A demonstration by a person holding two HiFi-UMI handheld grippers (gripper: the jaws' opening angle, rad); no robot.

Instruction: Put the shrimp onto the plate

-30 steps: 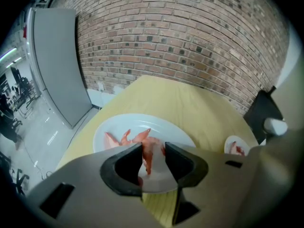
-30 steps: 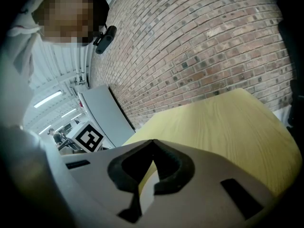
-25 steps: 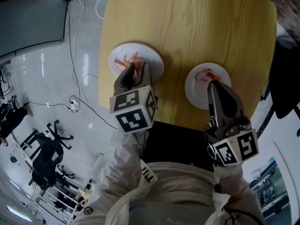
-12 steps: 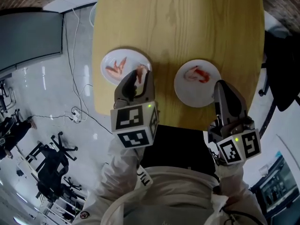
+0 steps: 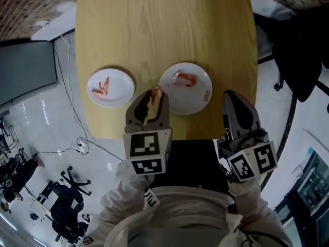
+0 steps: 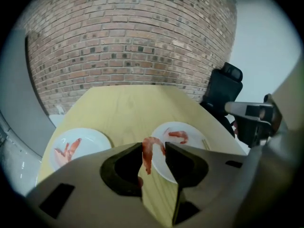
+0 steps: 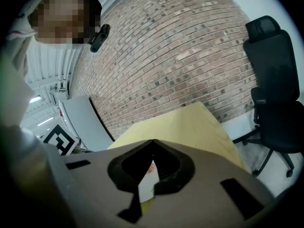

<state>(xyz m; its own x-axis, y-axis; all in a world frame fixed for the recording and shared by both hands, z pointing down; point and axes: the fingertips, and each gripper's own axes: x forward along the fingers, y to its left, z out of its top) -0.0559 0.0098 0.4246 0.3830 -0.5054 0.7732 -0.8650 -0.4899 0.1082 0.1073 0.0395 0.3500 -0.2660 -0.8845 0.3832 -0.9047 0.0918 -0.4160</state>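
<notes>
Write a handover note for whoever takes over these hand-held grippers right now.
Left hand-held gripper: shut on a shrimp, held over the table between the two plates, close to the right plate.
Right hand-held gripper: shut, empty, beside the right plate.
Right plate holds one plated shrimp; left plate holds remaining shrimp.
Left to do: probably set the held shrimp on the right plate, then fetch the rest.

An office or lab workroom rather than a home — a bare brick wall (image 6: 128,42) rises behind a pale wooden counter (image 5: 164,30). Black swivel office chairs (image 7: 273,94) stand about, loose cables (image 5: 81,145) trail over a glossy light floor (image 5: 36,133), and a large dark screen (image 5: 25,71) stands alongside.
</notes>
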